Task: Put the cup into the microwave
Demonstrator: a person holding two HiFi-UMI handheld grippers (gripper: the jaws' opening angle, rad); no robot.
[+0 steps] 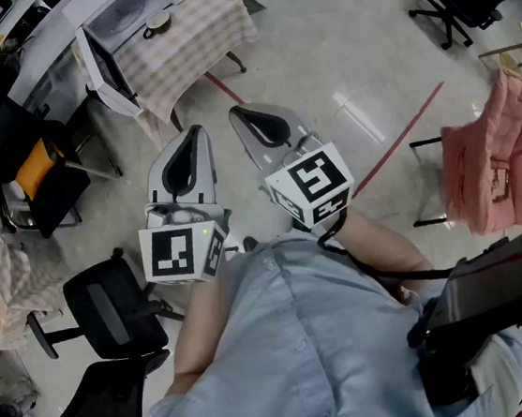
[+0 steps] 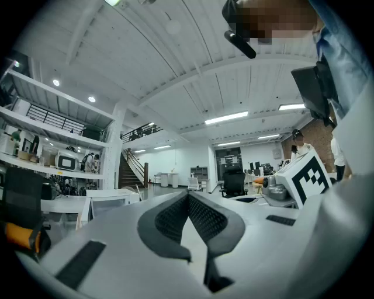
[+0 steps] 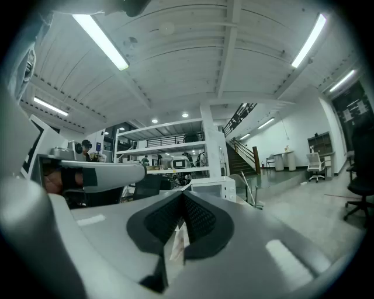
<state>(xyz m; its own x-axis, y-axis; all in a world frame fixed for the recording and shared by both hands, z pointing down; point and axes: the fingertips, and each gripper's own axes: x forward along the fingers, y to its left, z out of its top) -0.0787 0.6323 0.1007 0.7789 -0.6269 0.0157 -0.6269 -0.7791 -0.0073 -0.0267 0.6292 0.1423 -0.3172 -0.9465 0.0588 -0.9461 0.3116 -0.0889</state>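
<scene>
While left tongs (image 1: 195, 133) and right tongs (image 1: 238, 113) are being held shut and empty, the cup (image 1: 158, 22) well ahead is likely being exposed to toppling by unopened jaws.

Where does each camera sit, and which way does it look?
Head view: on the person's head, looking steeply down; shows shirt, left tongs, right tongs, cup and microwave.
Left gripper view: on the left tongs, looking level toward stairs; shirt at right.
Right gripper view: on the right tongs, looking level toward shelves and the microwave.
Shared: each gripper view shows the other tongs, and both show the stairs.
</scene>
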